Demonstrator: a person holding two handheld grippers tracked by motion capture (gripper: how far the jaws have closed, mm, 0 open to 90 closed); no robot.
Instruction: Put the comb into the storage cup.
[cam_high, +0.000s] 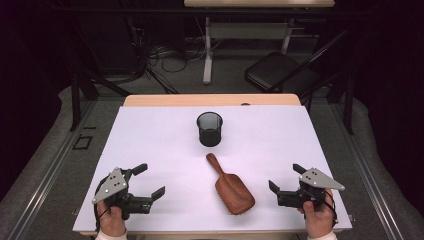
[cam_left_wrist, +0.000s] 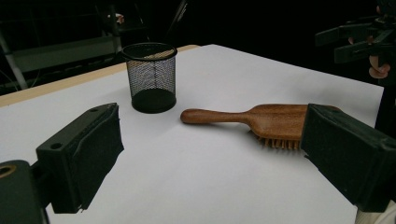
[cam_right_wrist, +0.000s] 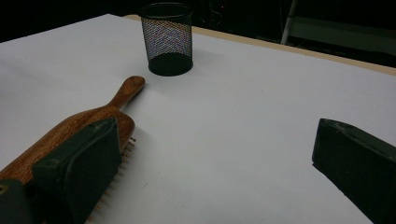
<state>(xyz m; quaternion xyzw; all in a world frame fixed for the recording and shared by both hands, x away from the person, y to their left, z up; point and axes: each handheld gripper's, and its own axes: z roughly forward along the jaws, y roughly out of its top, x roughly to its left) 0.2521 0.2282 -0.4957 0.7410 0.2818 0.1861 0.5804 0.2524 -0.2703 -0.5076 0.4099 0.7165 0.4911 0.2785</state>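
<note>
A wooden hairbrush (cam_high: 231, 185) lies bristles down on the white table top (cam_high: 150, 140), its handle pointing toward a black mesh cup (cam_high: 209, 128) that stands upright farther back. My left gripper (cam_high: 148, 180) rests near the front left edge, open, with nothing between its jaws. My right gripper (cam_high: 286, 178) is at the front right, open and apart from the brush. In the left gripper view the hairbrush (cam_left_wrist: 261, 119) lies past the jaws, the mesh cup (cam_left_wrist: 151, 77) behind it. In the right gripper view the hairbrush (cam_right_wrist: 84, 126) sits behind the left jaw, the mesh cup (cam_right_wrist: 168, 38) beyond.
The table's wooden far edge (cam_high: 210, 100) shows beyond the white top. A folding chair (cam_high: 280, 72), a white desk leg (cam_high: 207, 50) and cables on the floor stand behind the table. Dark frame bars flank both sides.
</note>
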